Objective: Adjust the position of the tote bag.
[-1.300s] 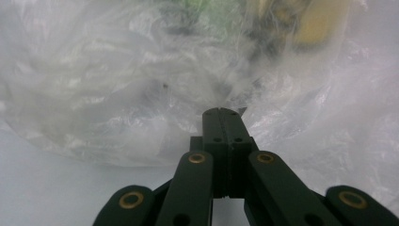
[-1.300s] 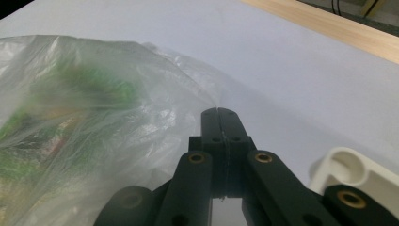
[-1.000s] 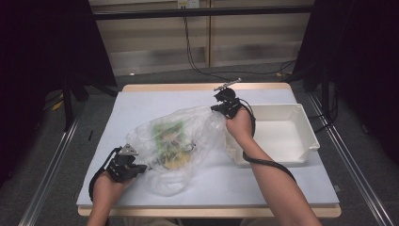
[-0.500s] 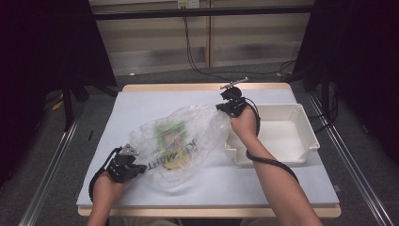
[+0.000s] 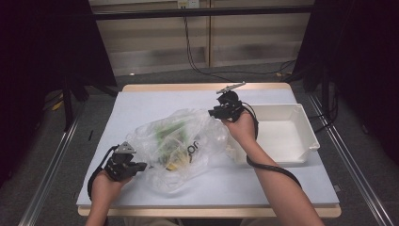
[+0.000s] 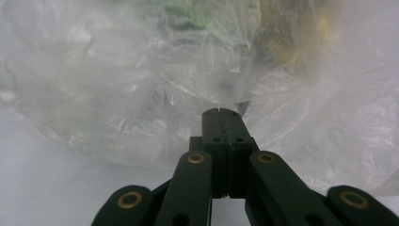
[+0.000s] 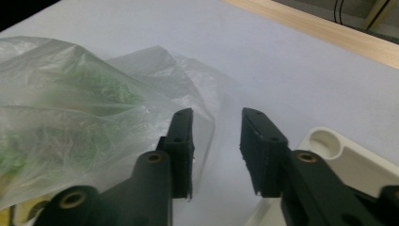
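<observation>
A clear plastic bag with green and yellow contents lies on the white table, slumped between my two grippers. At the bag's near-left edge my left gripper is shut on the film; in the left gripper view its jaws meet with the crinkled bag right at their tips. My right gripper is at the bag's far-right corner. Its jaws have just been opening and now stand apart. The bag lies beside the left jaw and nothing is pinched between the pads.
A white tray stands on the right side of the table, just right of my right hand; its corner lies under the right jaw. The table's wooden far edge and a dark cable on the floor lie beyond.
The right gripper's jaws have opened and let go of the bag's corner. The bag, held up and stretched before, has sagged onto the table. The left gripper has stayed put.
</observation>
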`<act>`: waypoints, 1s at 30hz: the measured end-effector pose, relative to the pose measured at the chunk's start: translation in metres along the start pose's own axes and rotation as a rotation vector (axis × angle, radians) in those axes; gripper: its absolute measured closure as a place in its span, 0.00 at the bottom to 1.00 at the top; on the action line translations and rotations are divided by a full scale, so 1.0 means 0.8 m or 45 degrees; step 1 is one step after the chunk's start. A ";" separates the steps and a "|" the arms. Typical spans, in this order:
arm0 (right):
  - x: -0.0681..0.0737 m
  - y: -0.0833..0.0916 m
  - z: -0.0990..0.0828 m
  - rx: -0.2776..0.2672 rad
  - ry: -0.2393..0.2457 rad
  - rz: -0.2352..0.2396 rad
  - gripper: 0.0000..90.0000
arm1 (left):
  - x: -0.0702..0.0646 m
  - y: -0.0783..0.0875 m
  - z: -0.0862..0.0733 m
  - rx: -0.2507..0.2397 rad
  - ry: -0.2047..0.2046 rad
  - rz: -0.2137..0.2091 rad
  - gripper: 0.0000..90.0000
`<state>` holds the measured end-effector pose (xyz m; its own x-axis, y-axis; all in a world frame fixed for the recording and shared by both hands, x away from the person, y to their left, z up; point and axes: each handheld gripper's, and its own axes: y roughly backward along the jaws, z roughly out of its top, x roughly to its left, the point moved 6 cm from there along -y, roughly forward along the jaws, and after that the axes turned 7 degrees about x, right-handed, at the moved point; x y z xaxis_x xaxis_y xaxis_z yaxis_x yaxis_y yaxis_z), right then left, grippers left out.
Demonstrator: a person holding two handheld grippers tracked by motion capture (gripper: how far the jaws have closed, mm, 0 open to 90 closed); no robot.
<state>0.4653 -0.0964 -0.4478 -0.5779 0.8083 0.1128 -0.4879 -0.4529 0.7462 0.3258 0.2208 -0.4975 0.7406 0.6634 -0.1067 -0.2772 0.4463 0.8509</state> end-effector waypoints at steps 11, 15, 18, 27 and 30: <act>0.022 0.021 -0.006 -0.028 0.060 0.048 0.52 | 0.002 0.017 0.007 -0.021 -0.003 0.001 0.82; 0.026 0.026 -0.008 -0.036 0.068 0.062 0.44 | 0.004 0.022 0.005 -0.022 0.004 -0.006 0.75; 0.029 0.028 -0.008 -0.038 0.076 0.058 0.41 | 0.005 0.024 0.004 -0.023 0.007 0.002 0.74; 0.044 0.028 -0.012 -0.022 0.061 0.095 0.27 | 0.005 0.038 0.015 -0.077 0.005 0.019 0.63; 0.047 0.029 -0.011 -0.016 0.067 0.098 0.26 | 0.005 0.041 0.019 -0.085 0.002 0.023 0.62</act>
<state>0.4264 -0.0800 -0.4322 -0.6475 0.7501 0.1344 -0.4488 -0.5179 0.7282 0.3292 0.2288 -0.4624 0.7341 0.6726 -0.0929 -0.3303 0.4734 0.8166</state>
